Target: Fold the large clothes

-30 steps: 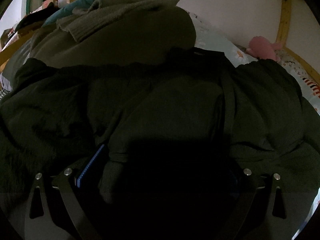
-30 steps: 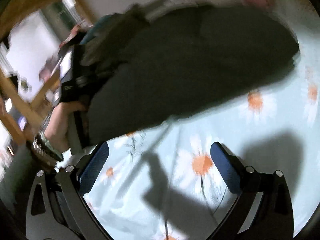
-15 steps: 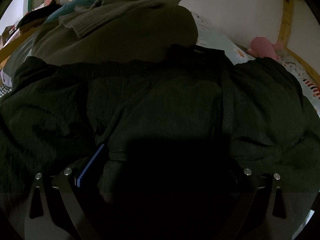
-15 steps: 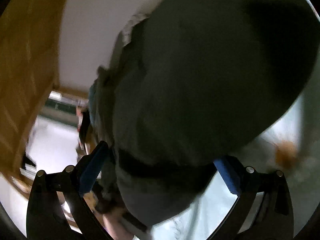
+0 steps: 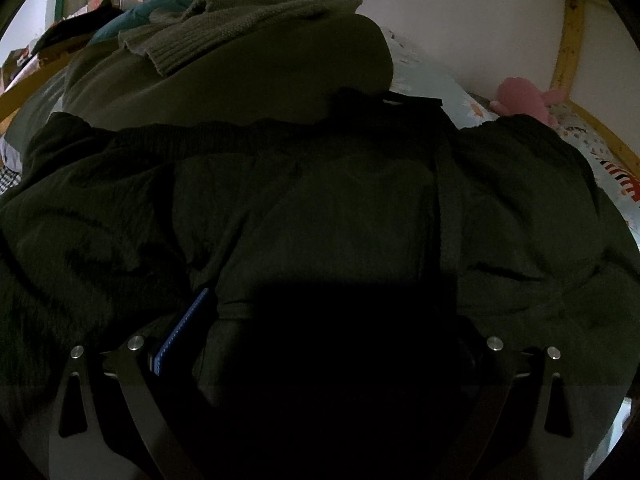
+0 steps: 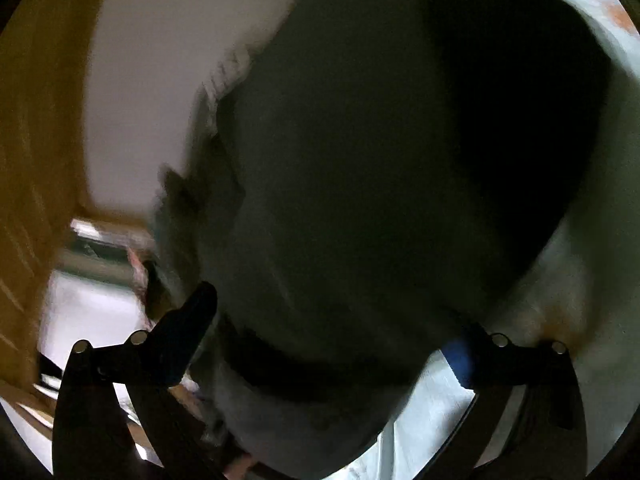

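A large dark green jacket lies spread on the bed and fills the left wrist view. My left gripper is low over its near edge, fingers wide apart; dark cloth bunches between them and hides the right finger, while the left blue pad shows. In the blurred right wrist view the same dark jacket fills the frame. My right gripper is open, with the garment's lower edge between its spread fingers, close to the cloth.
A heap of folded clothes, an olive garment with a knitted sweater on top, sits behind the jacket. A pink plush toy lies at the back right by the wooden bed frame. Floral bedsheet shows at the right.
The left gripper has barely moved. The right gripper swung from over the floral sheet up to the jacket, which now fills its view between the open fingers.
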Available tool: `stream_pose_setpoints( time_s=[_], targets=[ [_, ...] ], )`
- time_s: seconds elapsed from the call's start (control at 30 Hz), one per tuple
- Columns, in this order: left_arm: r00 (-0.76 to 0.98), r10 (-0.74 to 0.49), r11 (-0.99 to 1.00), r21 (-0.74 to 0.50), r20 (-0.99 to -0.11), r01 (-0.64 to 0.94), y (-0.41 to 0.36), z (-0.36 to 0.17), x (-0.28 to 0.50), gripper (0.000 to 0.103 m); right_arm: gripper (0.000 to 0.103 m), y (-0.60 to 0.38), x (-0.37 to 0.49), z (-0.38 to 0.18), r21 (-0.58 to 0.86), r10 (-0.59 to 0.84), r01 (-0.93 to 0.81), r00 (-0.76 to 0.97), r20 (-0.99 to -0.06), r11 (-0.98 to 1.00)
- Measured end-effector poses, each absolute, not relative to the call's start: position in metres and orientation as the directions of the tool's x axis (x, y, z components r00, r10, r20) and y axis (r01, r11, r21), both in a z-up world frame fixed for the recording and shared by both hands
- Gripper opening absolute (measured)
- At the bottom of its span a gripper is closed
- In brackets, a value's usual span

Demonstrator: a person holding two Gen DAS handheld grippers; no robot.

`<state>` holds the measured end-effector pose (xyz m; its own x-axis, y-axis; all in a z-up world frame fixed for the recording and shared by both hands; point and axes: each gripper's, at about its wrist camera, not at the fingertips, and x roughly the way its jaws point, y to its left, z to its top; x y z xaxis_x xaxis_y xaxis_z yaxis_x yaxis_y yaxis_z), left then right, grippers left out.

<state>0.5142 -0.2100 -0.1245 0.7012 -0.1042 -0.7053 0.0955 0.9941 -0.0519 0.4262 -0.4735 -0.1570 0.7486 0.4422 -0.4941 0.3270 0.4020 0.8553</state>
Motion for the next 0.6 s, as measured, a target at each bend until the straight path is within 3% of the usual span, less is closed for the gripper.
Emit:
stream_pose_setpoints(
  time_s=[0.1,0.23,0.33,0.37,0.47,0.6],
  targets=[
    [0.706,-0.09,0.996,-0.045,-0.702,0.082,-0.21,-0.125,0.513,0.098,0.101,-0.472,0.456,-0.159,0.832,0.473,0.346,0.698,-0.537,0.434],
    [0.71,-0.083,0.996,-0.044,-0.7,0.074,-0.211,-0.126,0.514,0.098,0.099,-0.495,0.446,-0.177,0.908,0.466,0.35,0.779,-0.419,0.231],
    [0.713,-0.082,0.996,-0.043,-0.696,0.073,-0.212,-0.126,0.512,0.098,0.053,-0.494,0.437,-0.178,0.886,0.47,0.348,0.754,-0.459,0.307],
    [0.715,-0.081,0.996,-0.039,-0.695,0.075,-0.213,-0.127,0.511,0.098,0.046,-0.495,0.437,-0.177,0.897,0.494,0.292,0.756,-0.429,0.332],
    [0.715,-0.098,0.994,-0.035,-0.693,0.102,-0.217,-0.127,0.505,0.098,0.033,-0.51,0.43,-0.181,0.905,0.532,0.242,0.744,-0.404,0.348],
    [0.706,-0.112,0.991,-0.028,-0.699,0.129,-0.225,-0.128,0.495,0.098,0.027,-0.517,0.411,-0.171,0.923,0.532,0.187,0.771,-0.35,0.337]
  ],
)
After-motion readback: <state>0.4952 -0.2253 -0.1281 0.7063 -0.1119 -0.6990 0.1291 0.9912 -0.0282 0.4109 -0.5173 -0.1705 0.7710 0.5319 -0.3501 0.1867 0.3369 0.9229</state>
